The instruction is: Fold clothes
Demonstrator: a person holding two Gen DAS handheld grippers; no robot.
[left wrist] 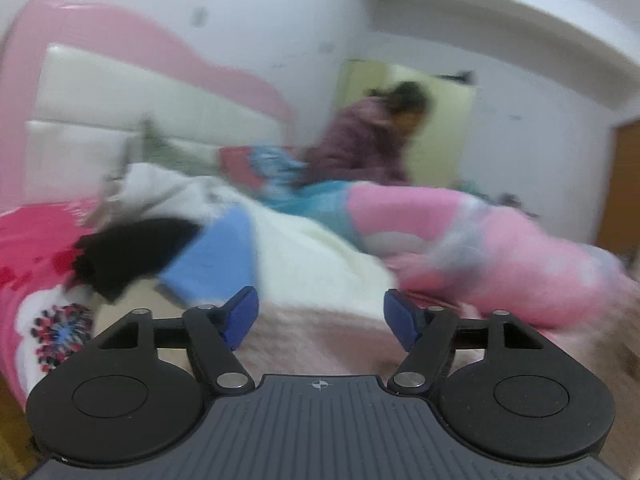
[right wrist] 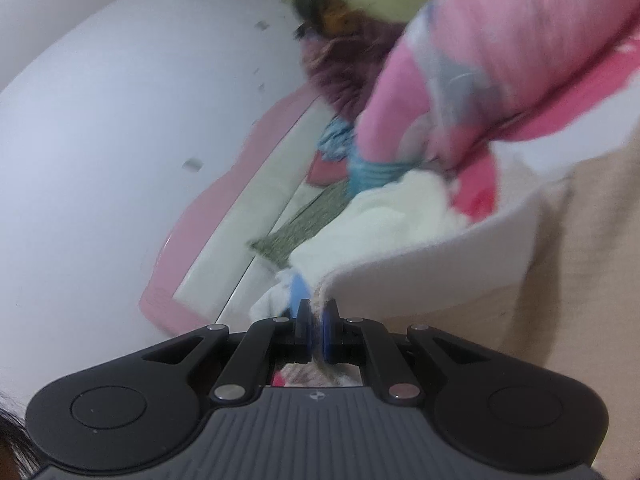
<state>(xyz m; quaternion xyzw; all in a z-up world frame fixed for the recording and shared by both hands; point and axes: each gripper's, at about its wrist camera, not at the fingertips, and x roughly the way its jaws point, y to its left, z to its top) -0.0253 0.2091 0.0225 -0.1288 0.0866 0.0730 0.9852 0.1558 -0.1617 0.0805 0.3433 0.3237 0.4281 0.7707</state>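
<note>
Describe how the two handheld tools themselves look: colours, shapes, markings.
Both match: the left tool and right tool have blue pads on black linkage arms with silver pivot pins, two rounded black housings, and a ribbed grey body with a small crosshair mark.

Bare pinkish blanket (left wrist: 320, 332) ahead; heaped clothes (left wrist: 304, 248) and pink bolster (left wrist: 500, 248) barring the bed's (left wrist: 24, 256) far side.

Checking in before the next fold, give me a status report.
Left gripper open, empty. Right gripper shut on beige garment edge. Clothes pile on bed ahead, second person beyond.
</note>
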